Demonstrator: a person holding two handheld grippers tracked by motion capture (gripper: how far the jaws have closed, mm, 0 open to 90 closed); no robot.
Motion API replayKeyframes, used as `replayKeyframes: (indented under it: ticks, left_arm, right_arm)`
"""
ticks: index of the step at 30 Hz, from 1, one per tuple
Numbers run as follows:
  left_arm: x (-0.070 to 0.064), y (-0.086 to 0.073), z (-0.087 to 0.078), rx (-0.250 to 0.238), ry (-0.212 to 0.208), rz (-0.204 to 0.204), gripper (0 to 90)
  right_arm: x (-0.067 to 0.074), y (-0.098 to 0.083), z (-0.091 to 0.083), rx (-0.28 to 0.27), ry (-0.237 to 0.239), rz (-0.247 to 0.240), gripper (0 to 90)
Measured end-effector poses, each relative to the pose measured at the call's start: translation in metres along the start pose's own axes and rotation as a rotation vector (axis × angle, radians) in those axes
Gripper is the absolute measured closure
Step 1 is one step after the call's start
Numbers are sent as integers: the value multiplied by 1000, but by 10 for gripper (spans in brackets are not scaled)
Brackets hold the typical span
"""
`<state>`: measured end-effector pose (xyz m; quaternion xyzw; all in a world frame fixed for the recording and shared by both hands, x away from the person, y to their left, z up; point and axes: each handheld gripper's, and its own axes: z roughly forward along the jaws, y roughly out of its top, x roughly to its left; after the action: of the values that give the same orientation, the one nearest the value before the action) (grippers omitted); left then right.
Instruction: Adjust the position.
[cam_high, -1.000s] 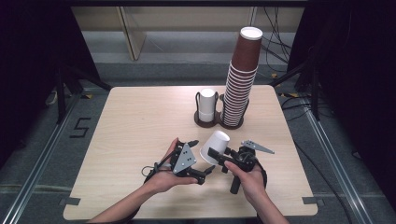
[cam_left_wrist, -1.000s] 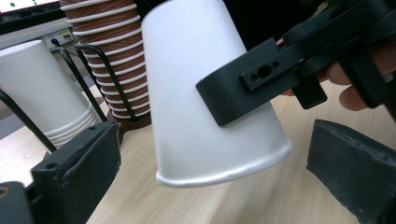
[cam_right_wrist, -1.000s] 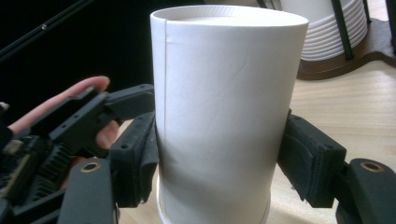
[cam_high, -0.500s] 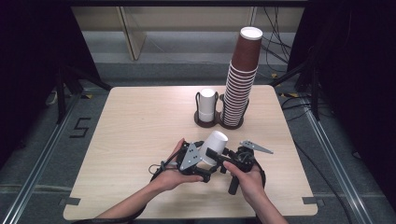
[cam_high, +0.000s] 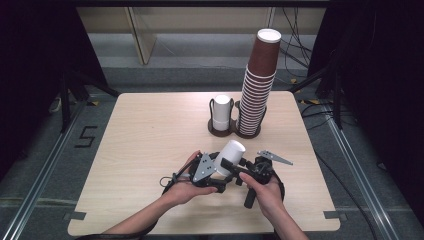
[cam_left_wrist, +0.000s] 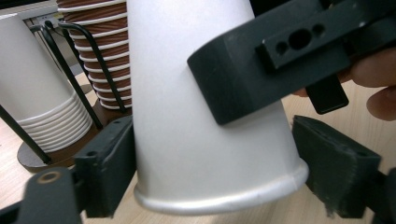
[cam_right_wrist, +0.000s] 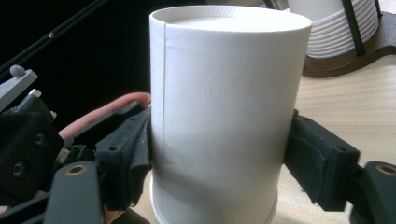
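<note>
Left gripper (cam_high: 216, 174) has come in closer to the white cup (cam_high: 230, 156) since a sec ago, when it sat a bit apart w/ jaws wide; its jaws have just been closing round the cup near the rim. Right gripper (cam_high: 239, 172) hasn't shifted, but its jaws have just been opening, cup between them.

Looks like a handover, right to left. Cup is upside down & tilted, held above the desk (cam_high: 150, 135) at its near edge, between the two hands. In the left gripper view the cup (cam_left_wrist: 201, 116) fills the gap: left jaw seems to touch the wall, right pad sits just off it, so not a firm pinch yet, jaws part spread. Right gripper's jaw (cam_left_wrist: 271, 70) lies across the cup's upper wall there. In the right gripper view the cup (cam_right_wrist: 219, 116) stands between the jaws; both sit right at the wall, cannot tell if they press or have just let go. My guess: right eases off only as left takes the load, so the cup doesn't drop.

Farther back, mid desk: a holder (cam_high: 235, 131) w/ a short white stack (cam_high: 222, 111) & a tall brown stack (cam_high: 257, 85), both inverted. Prob the cup is bound for or comes from the white stack; inverted hold matches how those sit.
</note>
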<state>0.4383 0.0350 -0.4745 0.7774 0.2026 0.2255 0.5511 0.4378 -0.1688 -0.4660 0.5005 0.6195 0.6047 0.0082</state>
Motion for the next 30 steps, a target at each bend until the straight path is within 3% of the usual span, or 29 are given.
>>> replayKeyframes:
  ticks: [5, 8, 16, 22, 27, 30]
  left_arm:
    - [-1, 0, -1, 8, 4, 24, 250]
    - [-1, 1, -1, 8, 0, 26, 255]
    - [0, 2, -3, 7, -1, 28, 275]
    - [3, 5, -7, 2, 1, 12, 281]
    - [4, 3, -9, 16, -5, 19, 283]
    - [7, 3, -12, 32, -6, 25, 284]
  right_arm:
    - [-1, 1, 0, -7, 6, 14, 209]
    - [0, 1, 1, 7, -13, 17, 196]
    - [3, 0, 3, 23, -3, 27, 140]
    - [6, 3, 4, 46, 8, -21, 34]
    - [7, 3, 2, 57, 19, -26, 27]
    - [8, 3, -4, 59, 33, -68, 26]
